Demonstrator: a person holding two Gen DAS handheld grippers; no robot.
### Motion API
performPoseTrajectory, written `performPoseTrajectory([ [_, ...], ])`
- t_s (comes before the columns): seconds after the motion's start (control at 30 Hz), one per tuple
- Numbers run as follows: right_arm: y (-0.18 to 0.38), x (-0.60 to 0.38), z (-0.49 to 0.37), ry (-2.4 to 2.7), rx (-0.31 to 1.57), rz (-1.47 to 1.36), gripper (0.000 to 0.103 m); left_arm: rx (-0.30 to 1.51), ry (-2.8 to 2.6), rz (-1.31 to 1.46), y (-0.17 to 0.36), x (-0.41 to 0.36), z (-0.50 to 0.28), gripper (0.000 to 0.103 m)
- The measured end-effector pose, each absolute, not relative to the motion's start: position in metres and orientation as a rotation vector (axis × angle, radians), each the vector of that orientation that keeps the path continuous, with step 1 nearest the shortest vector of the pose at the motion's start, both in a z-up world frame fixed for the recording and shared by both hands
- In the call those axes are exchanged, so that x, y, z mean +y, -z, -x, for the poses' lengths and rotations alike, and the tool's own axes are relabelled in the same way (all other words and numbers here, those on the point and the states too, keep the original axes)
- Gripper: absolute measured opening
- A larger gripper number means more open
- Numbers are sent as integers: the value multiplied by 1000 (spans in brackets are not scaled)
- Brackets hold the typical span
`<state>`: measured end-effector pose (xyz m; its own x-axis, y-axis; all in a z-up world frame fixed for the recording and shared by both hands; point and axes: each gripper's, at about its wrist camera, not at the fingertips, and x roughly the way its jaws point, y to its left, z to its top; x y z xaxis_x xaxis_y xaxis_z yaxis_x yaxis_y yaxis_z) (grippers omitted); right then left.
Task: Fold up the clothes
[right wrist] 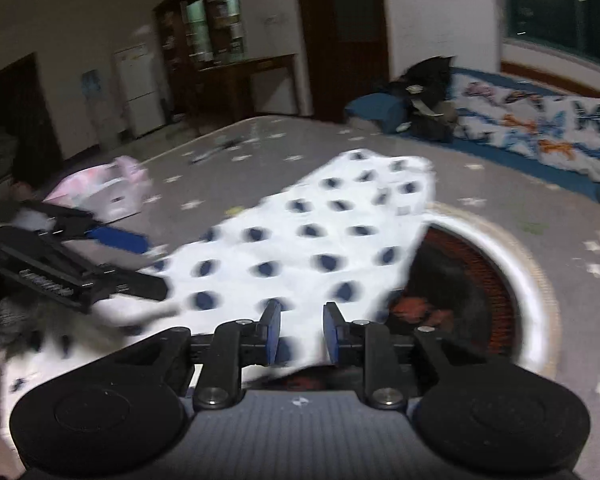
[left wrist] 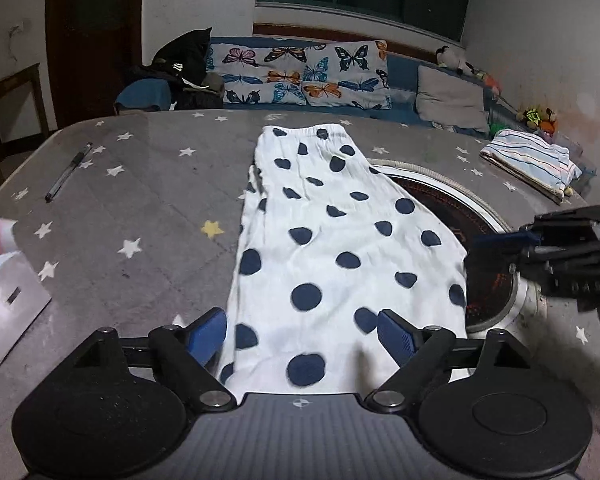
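Note:
White trousers with dark blue dots (left wrist: 332,240) lie flat and lengthwise on the grey star-patterned table cover (left wrist: 140,200), waistband at the far end. My left gripper (left wrist: 302,336) is open over the near hem, fingers on either side of the cloth. My right gripper shows at the right edge of the left wrist view (left wrist: 496,246), beside the trousers' right edge. In the blurred right wrist view the right gripper (right wrist: 302,336) is partly open above the trousers (right wrist: 300,232), holding nothing. The left gripper (right wrist: 140,260) appears there at left.
A round heater opening (left wrist: 484,240) sits in the table under the trousers' right side. A folded striped garment (left wrist: 536,160) lies far right, a pen (left wrist: 68,172) far left, a white box (left wrist: 8,304) near left. A sofa with butterfly cushions (left wrist: 300,72) stands behind.

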<state>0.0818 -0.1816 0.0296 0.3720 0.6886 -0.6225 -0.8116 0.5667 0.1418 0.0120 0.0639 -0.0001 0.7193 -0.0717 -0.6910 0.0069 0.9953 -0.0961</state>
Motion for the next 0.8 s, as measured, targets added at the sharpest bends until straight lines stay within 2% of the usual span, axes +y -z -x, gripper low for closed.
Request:
performPoseTrajectory([
  [0.13, -21, -163, -63, -1054, 729, 254, 31, 779, 25, 87, 6, 72, 4, 85],
  [0.33, -14, -148, -38, -1065, 732, 419, 36, 785, -24, 78, 16, 91, 28, 87],
  [0.6, -38, -134, -5, -1173, 689, 404, 37, 735, -26, 95, 9, 100, 50, 88],
  [0.8, -22, -119, 20, -1233, 718, 491, 37, 753, -45, 53, 21, 102, 57, 88],
])
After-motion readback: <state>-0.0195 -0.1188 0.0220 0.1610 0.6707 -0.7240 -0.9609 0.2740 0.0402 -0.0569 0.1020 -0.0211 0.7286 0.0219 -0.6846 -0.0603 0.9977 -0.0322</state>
